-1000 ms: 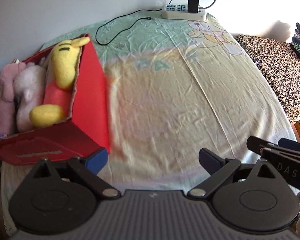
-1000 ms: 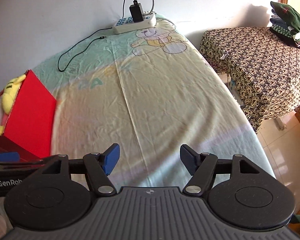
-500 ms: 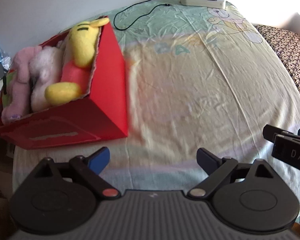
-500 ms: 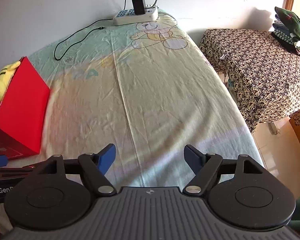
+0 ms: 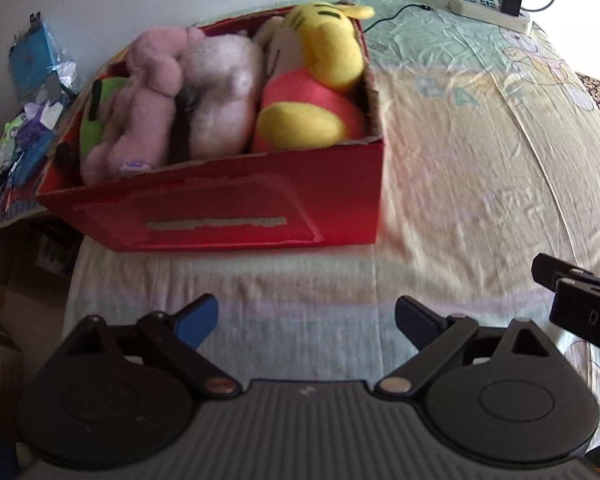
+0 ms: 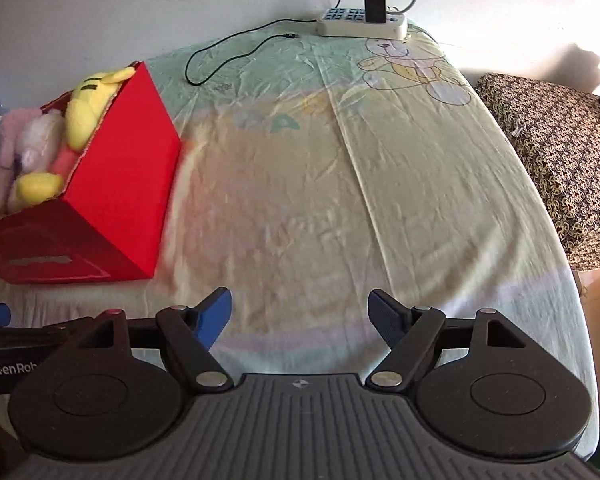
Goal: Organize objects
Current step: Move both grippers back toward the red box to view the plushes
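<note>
Bedsheet (image 6: 340, 200) beside the red box (image 5: 236, 204) of plush toys (image 5: 236, 88) lay bare; both grippers (image 5: 306, 318) (image 6: 299, 314), shifted nearer it, stood open and empty, the right newly widened, sorting apparently done.

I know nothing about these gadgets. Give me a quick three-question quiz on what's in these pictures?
1. True or false: the yellow plush lies inside the red box.
2. What lies at the far end of the bed sheet: A) a power strip, B) a lamp, C) a book?
3. Does the right gripper or the left gripper hold anything?

Key: 1 true. 2 A, the power strip. 3 No, both stand open and empty.
</note>
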Demonstrator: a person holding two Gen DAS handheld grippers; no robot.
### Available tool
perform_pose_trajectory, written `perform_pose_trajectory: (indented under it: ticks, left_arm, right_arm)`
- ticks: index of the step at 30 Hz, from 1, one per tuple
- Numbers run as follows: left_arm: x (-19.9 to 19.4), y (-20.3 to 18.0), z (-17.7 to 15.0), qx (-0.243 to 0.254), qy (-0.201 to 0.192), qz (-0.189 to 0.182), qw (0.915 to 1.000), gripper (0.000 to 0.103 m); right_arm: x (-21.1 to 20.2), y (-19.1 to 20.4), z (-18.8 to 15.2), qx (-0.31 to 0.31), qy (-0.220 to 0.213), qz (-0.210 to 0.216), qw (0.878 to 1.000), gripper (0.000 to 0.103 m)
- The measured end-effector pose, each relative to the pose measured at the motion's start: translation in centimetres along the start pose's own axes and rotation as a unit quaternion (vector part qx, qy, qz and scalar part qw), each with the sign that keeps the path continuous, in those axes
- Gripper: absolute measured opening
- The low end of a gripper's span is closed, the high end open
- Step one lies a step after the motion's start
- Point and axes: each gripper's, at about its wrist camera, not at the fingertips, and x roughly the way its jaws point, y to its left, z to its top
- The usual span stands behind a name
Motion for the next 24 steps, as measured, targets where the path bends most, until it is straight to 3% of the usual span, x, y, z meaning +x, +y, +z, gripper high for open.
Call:
perform_pose_trajectory:
  ticks: [12,24]
  left_arm:
    - [-2.1,7.3,1.6,-0.007,-0.051,0.03,0.9982,0.097]
    - [-1.8,14.6,3.0,-0.014,-0.074,0.033,0.9966,0.099]
  right_arm:
    - [-2.3,7.4,1.6,-0.038,-0.029,0.008,0.999,0.081]
    - [-3.3,13.8,2.4,-0.027,-0.052,0.019,0.998,0.083]
